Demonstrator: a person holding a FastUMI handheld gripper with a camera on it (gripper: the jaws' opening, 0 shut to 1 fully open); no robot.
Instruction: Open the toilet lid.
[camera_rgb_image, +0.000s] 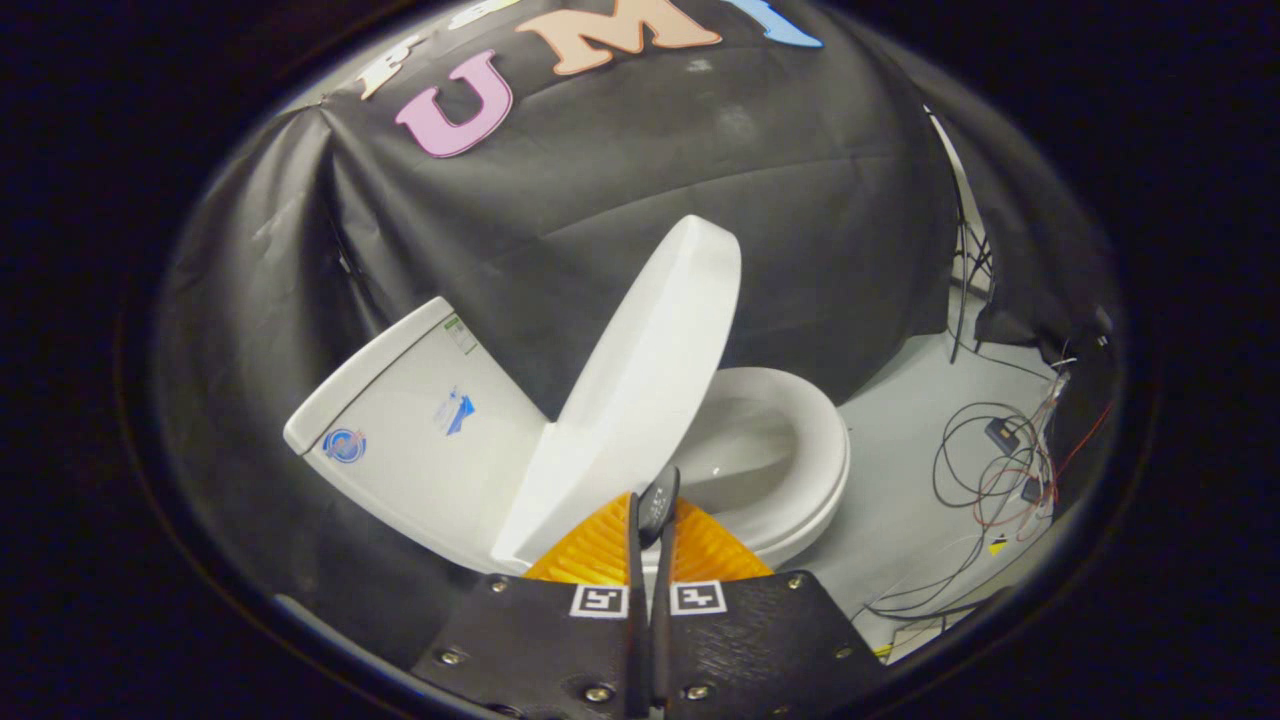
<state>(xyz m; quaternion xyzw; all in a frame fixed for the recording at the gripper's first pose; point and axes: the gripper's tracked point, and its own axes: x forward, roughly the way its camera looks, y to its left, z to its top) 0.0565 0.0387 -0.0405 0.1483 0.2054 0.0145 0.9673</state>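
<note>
Lid (645, 385) is seen raised well off the seat (800, 470), standing steeply on its hinge and leaning back toward the tank (420, 420), which it does not yet appear to touch. Its long axis is seen to run from the hinge, just ahead of the claw (655, 515), up and away beyond the fingertips. The lid's lower edge is found just ahead of the claw, slightly to the tank side; the open bowl (750, 450) lies on the other side of the lid.

The claw's fingers are drawn together, with only a thin slit left between them; nothing is gripped. Whether a fingertip touches the lid's underside cannot be told. The job is judged nearly done: only a last push toward the tank seems needed.
</note>
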